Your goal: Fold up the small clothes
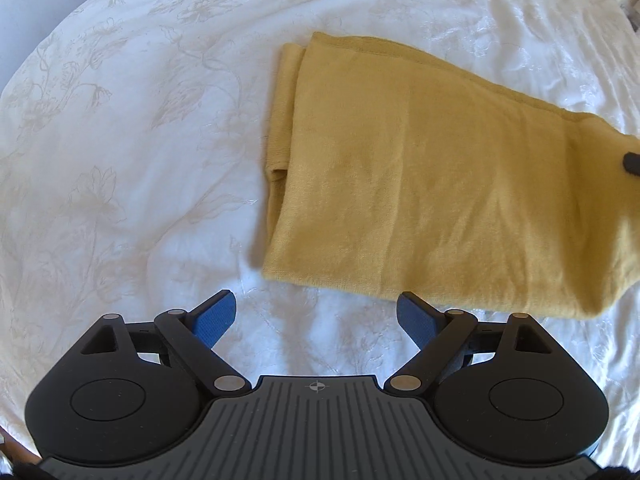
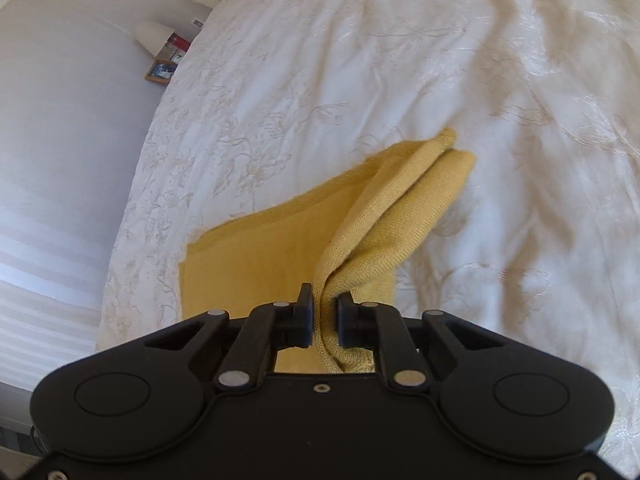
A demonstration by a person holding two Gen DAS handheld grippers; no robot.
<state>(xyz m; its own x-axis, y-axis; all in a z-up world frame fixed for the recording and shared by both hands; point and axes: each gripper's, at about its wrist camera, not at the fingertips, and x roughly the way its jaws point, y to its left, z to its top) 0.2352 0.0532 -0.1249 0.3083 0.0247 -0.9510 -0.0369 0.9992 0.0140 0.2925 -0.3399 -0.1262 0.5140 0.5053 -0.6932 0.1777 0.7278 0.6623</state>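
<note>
A folded yellow garment (image 1: 432, 184) lies on the white bedspread (image 1: 132, 152), just ahead and to the right of the left tongs (image 1: 316, 320). Only the right wrist view shows its edge lifted off the bed, plus a lamp (image 2: 154, 38) and picture frame (image 2: 161, 70) beyond the bed. The left tongs stand wide apart, holding nothing; the right tongs (image 2: 325, 318) are clamped on the garment's bunched edge.

The left gripper (image 1: 316, 316) is black plastic with two round housings, silver pivot pins on its linkage bars, blue fabric-textured pads (image 1: 214, 318) on its fingers, a ribbed grey centre plate and a small crosshair mark; the right gripper (image 2: 325, 320) is all black, with matching housings, silver pins, and small screws along its base.
</note>
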